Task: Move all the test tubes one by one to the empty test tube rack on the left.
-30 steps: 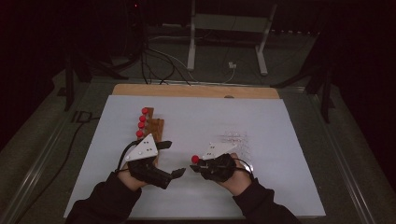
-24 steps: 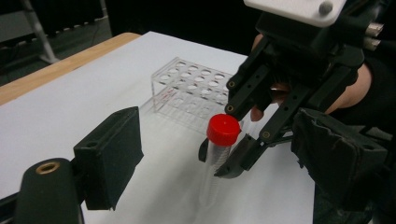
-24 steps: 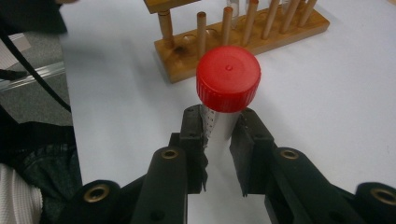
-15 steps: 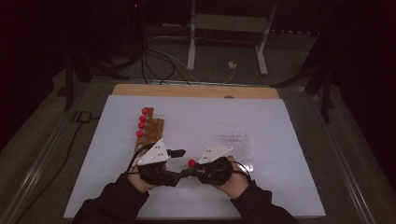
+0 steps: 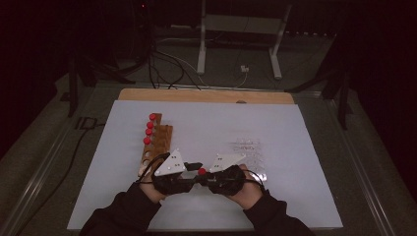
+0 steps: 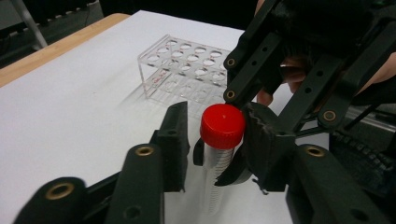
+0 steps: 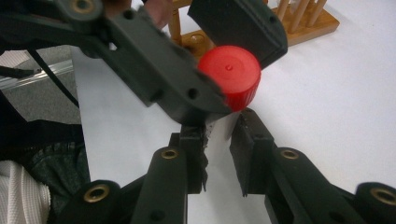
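A clear tube with a red cap point(image 5: 201, 171) stands between both hands near the front of the white sheet. My right gripper point(image 7: 222, 140) is shut on the tube's clear body point(image 6: 217, 161) just under the cap point(image 7: 231, 77). My left gripper point(image 6: 219, 135) reaches in from the other side, and its jaws have just been closing around the cap point(image 6: 223, 125). One jaw touches the cap. The other stands a sliver off it, with white sheet showing in the gap. In the high view the left gripper point(image 5: 196, 169) and right gripper point(image 5: 205, 177) meet tip to tip.
A wooden rack point(image 5: 160, 140) with several red-capped tubes point(image 5: 149, 129) stands left of the hands; it also lies behind the cap point(image 7: 303, 18). A clear acrylic rack point(image 5: 248, 147) point(image 6: 184, 70) with no tubes in it sits to the right. The white sheet point(image 5: 295, 196) covers the table.
My left gripper has moved right, from beside the wooden rack to the tube, and its jaws have narrowed around the red cap. The right gripper has held still with the tube.
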{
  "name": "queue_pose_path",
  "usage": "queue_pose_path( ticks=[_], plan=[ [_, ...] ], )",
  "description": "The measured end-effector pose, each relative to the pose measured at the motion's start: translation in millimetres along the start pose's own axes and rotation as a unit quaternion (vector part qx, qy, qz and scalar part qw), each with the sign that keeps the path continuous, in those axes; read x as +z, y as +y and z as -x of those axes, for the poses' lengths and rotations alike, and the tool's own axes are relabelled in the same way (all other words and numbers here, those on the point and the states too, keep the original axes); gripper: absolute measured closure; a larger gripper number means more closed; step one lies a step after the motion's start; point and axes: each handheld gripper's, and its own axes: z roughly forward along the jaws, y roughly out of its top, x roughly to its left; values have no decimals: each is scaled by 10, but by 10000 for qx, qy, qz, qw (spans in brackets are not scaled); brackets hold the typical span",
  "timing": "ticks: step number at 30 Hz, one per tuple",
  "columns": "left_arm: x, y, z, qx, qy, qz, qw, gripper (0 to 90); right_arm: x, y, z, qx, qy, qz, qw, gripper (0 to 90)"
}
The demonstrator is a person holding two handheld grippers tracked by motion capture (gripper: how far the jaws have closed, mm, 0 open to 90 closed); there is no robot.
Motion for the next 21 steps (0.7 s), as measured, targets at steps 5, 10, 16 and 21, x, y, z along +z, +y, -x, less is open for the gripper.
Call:
queue_pose_path(
  ticks=[5,10,16,21],
  plan=[
    [5,10,5,66,-9,-13,10000,705,-1,0,5,3,-12,-1,10000,755],
    [-4,24,19,145,75,25,9999,715,-16,5,14,27,-3,45,10000,754],
    [-41,46,-3,92,63,117,9999,718,-42,17,20,31,-39,143,9999,739],
    [-138,100,-54,48,189,184,9996,719,-81,15,66,137,-31,204,9997,590]
  ],
)
